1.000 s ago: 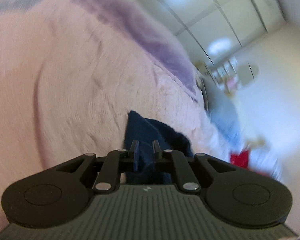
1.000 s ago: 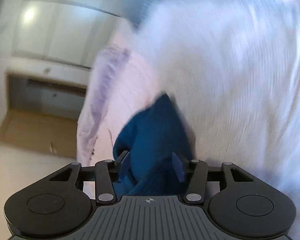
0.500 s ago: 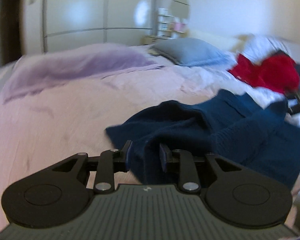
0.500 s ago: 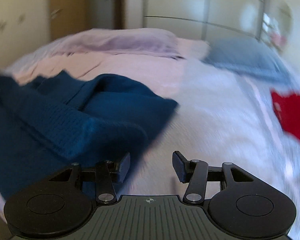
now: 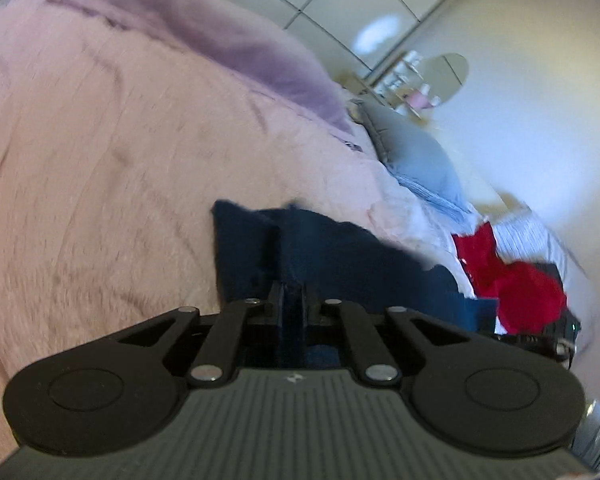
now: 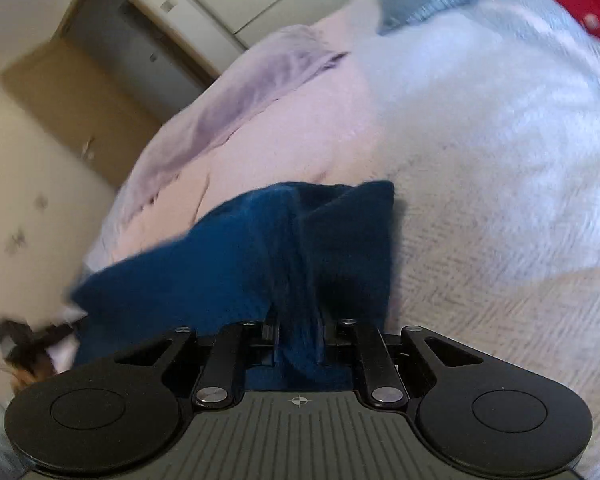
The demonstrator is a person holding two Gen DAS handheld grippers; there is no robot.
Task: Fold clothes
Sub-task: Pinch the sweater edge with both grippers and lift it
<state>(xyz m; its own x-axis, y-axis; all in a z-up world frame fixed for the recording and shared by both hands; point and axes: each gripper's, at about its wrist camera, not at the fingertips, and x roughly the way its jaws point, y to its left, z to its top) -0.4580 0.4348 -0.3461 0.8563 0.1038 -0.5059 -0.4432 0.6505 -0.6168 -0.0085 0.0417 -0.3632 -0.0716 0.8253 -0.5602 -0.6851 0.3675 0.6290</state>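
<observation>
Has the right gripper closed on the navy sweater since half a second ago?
Yes. The right gripper, then open over the white bedspread beside the navy sweater, is closing with a fold pinched between its fingers.

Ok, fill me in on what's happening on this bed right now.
A person is folding a dark blue garment on the pink bedspread with two handheld grippers. The left gripper is shut on a fold of it. The right gripper is closing on another bunched fold, fabric between its jaws. Red clothes lie farther along the bed, untouched.
</observation>
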